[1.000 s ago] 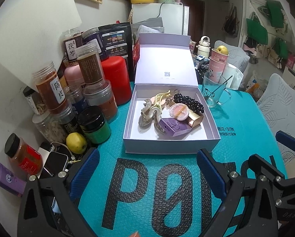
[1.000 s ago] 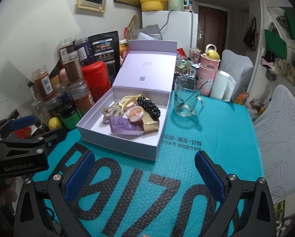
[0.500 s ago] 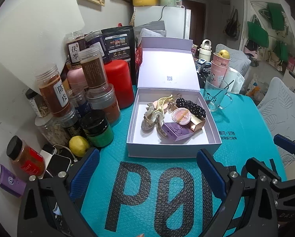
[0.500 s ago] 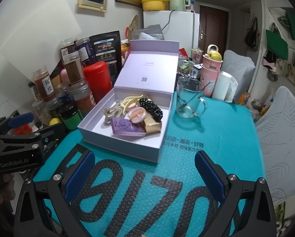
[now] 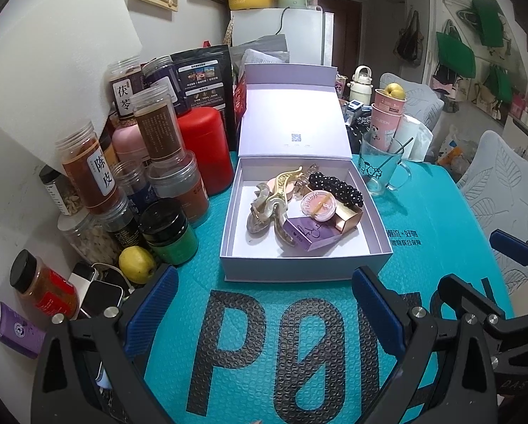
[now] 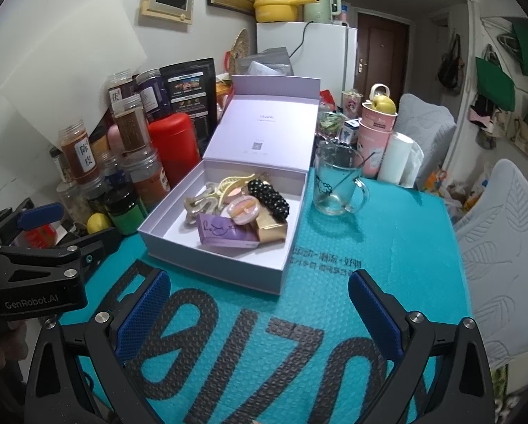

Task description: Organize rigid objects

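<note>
**Both grippers wide apart and empty, short of the open gift box**

The lavender gift box (image 5: 306,259) sits on the teal bubble mailer (image 5: 250,339), lid upright at its far side. Inside, toward the right half: a purple carton (image 5: 311,235) at the near side, a gold carton (image 5: 348,217) just right of it, a round pink compact (image 5: 317,205) resting on both, a black beaded hair clip (image 5: 335,187) behind, and cream claw clips (image 5: 269,201) to the left.

The left gripper (image 5: 264,304) is held level before the box's near wall, blue pads spread wide, nothing between them. The right gripper (image 6: 258,309) is level before the box's near right corner, likewise wide and empty.

Left of the box stand a red canister (image 5: 202,148) and spice jars (image 5: 87,173); right of it, a glass mug (image 5: 382,168).
</note>
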{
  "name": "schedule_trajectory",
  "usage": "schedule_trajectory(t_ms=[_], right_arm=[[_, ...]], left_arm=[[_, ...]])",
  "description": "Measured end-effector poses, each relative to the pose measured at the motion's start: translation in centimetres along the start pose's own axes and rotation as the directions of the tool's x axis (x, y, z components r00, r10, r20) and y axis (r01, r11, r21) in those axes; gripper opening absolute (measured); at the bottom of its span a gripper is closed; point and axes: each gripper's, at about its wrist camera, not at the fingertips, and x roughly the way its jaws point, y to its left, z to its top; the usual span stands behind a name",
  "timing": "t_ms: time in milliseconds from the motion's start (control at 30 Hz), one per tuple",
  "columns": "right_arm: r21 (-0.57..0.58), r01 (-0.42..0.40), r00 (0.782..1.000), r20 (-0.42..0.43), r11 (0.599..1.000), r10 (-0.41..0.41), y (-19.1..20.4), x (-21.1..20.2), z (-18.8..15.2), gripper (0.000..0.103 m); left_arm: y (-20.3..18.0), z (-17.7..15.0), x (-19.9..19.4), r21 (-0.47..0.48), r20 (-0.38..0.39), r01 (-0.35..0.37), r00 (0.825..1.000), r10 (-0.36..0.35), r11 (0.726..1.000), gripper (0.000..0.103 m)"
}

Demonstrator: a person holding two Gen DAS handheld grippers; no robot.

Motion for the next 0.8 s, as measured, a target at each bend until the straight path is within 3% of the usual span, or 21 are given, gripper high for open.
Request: schedule_trajectory(t_ms=[800], right_arm=[[0.010, 0.001, 1.000, 0.006, 1.000, -0.001, -0.70, 0.00, 0.36, 0.103]], left_arm=[[-0.04, 0.47, -0.32, 0.005, 0.010, -0.005, 1.000, 0.005, 1.000, 0.100]])
